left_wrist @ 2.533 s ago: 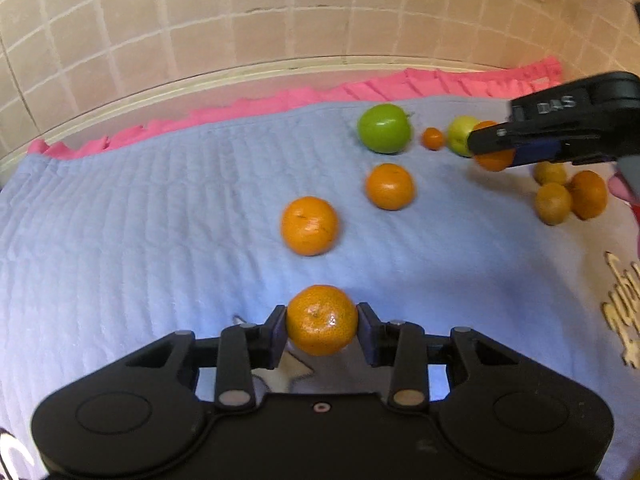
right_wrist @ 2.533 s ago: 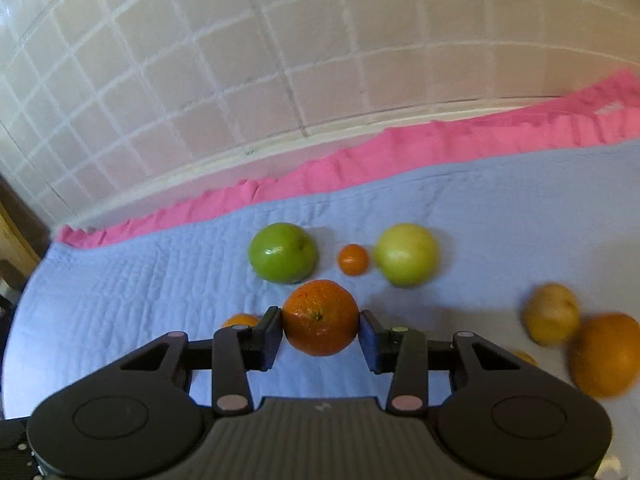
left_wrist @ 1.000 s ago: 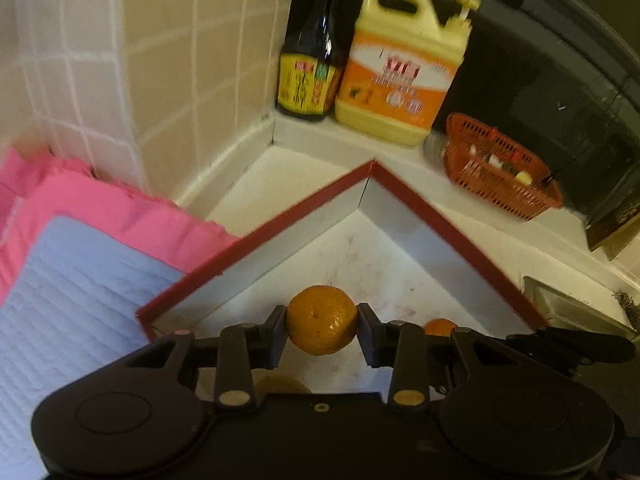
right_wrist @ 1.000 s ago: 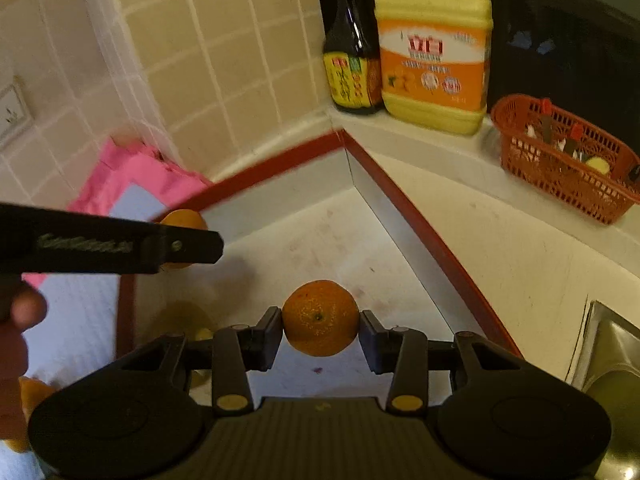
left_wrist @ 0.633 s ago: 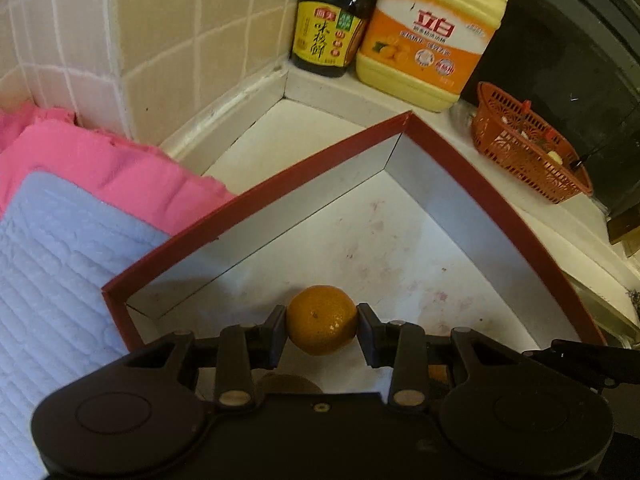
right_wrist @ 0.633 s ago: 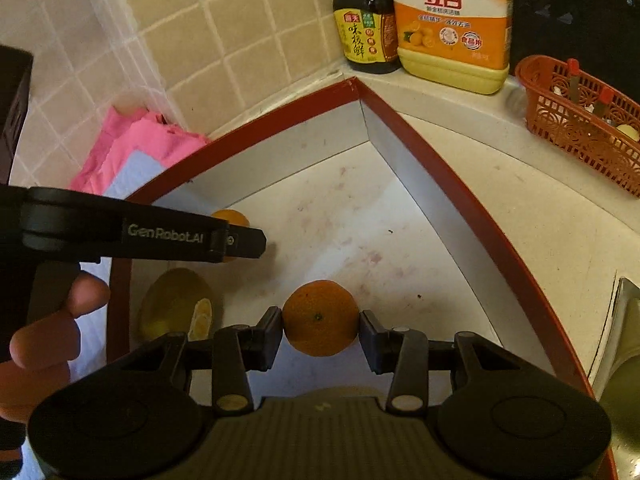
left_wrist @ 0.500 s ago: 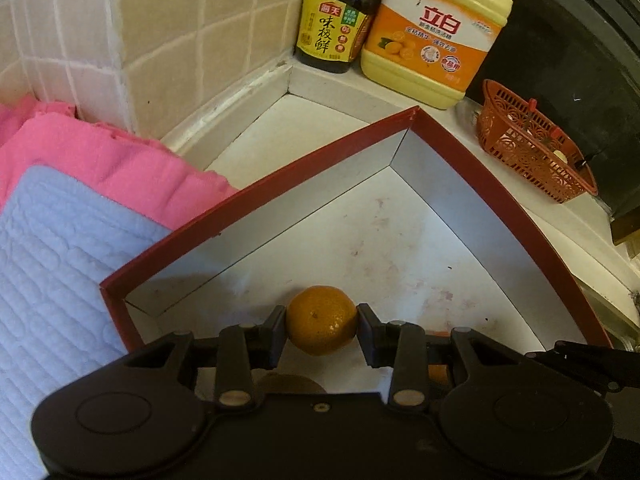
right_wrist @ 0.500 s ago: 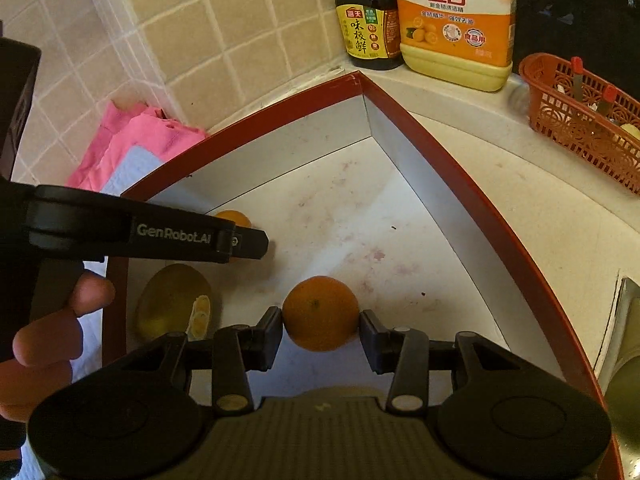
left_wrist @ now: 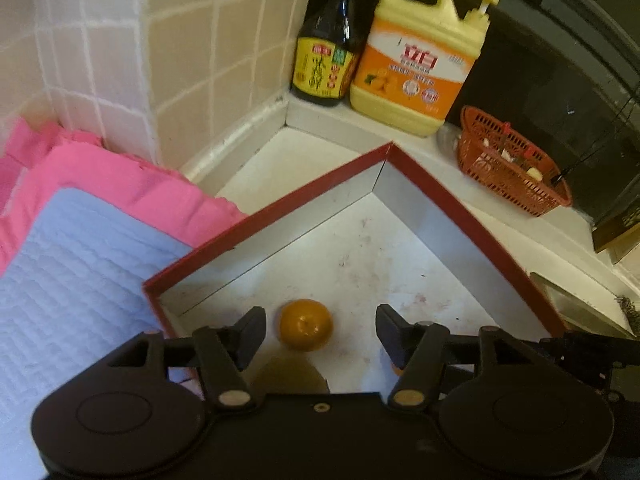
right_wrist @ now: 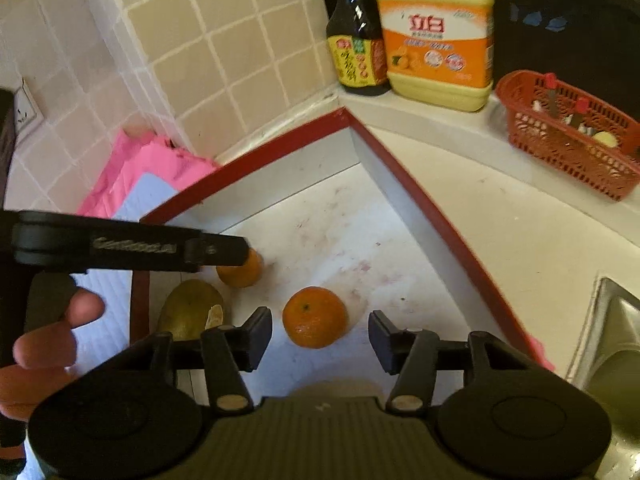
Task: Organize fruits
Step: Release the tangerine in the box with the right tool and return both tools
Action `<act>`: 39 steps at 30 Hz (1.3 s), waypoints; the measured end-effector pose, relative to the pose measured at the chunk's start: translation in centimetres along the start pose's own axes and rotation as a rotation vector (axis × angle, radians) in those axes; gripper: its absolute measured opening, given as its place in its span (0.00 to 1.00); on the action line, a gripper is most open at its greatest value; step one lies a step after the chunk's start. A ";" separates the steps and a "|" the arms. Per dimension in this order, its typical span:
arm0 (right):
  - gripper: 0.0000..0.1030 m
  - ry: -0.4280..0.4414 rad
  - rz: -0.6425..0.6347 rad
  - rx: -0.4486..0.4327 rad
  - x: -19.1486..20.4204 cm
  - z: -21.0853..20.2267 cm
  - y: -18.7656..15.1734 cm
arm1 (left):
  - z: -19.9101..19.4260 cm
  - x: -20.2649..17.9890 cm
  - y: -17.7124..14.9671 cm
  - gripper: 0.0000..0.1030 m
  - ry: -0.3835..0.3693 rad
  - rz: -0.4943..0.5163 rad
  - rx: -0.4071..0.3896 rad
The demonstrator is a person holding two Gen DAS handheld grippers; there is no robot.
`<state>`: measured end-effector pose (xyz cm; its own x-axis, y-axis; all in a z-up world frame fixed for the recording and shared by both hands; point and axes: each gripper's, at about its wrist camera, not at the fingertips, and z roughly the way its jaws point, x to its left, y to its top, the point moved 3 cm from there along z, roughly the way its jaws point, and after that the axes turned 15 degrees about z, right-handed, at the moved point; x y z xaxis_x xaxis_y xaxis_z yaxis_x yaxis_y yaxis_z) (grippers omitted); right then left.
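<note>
A red box (left_wrist: 280,204) with a white floor sits in the counter corner. In the left wrist view my left gripper (left_wrist: 322,334) has its jaws opening. An orange (left_wrist: 306,324) lies on the box floor between them, clear of both pads. A yellowish fruit (left_wrist: 288,376) lies just below it. My right gripper (right_wrist: 320,338) is opening too, and its orange (right_wrist: 315,316) rests loose on the floor between the fingers. From the right wrist view the left gripper (right_wrist: 230,250) reaches in from the left over the first orange (right_wrist: 240,270), beside the yellow-green fruit (right_wrist: 188,308).
A dark sauce bottle (left_wrist: 324,64), a yellow detergent jug (left_wrist: 420,60) and a red basket (left_wrist: 512,172) stand behind the box. A pink and blue cloth (left_wrist: 80,248) lies to the left, and a sink (right_wrist: 612,340) to the right. A hand (right_wrist: 48,340) holds the left gripper.
Both grippers have spread their jaws and let go of their oranges, which now lie on the box floor. Both views have shifted slightly.
</note>
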<state>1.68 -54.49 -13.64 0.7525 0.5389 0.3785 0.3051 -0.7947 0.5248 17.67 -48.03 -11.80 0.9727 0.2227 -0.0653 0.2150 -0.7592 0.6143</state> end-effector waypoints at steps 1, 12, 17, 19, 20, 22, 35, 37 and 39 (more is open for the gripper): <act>0.60 0.004 0.000 -0.006 0.1 -0.4 -0.1 | -0.7 0.0 -0.2 0.71 0.003 -0.003 -0.009; 0.74 0.047 -0.145 -0.048 5.3 -4.6 -2.7 | -11.3 -1.0 -4.2 0.72 0.070 -0.031 -0.149; 0.77 0.085 -0.211 -0.047 8.4 -6.1 -4.1 | -16.7 -0.5 -6.7 0.75 0.119 -0.074 -0.226; 0.78 0.098 -0.242 -0.043 9.8 -6.4 -4.7 | -18.6 0.0 -7.9 0.76 0.141 -0.096 -0.253; 0.78 0.106 -0.256 -0.040 10.5 -6.6 -5.0 | -19.7 0.3 -8.6 0.76 0.154 -0.110 -0.267; 0.78 0.118 -0.279 -0.037 11.8 -6.8 -5.7 | -21.3 1.0 -10.0 0.77 0.178 -0.135 -0.286; 0.94 0.242 -0.315 0.017 20.1 -7.2 -10.2 | -33.8 9.3 -25.0 0.77 0.390 -0.500 -0.334; 0.94 0.281 -0.314 0.016 21.4 -7.4 -10.7 | -36.0 10.5 -27.6 0.77 0.436 -0.558 -0.338; 0.94 0.301 -0.348 -0.001 23.2 -7.7 -11.4 | -37.9 11.5 -30.0 0.77 0.490 -0.605 -0.334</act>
<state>11.17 -30.79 -4.92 0.4025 0.8307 0.3846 0.5089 -0.5522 0.6603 19.09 0.50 -1.17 0.5339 0.8310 -0.1564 0.5741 -0.2204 0.7886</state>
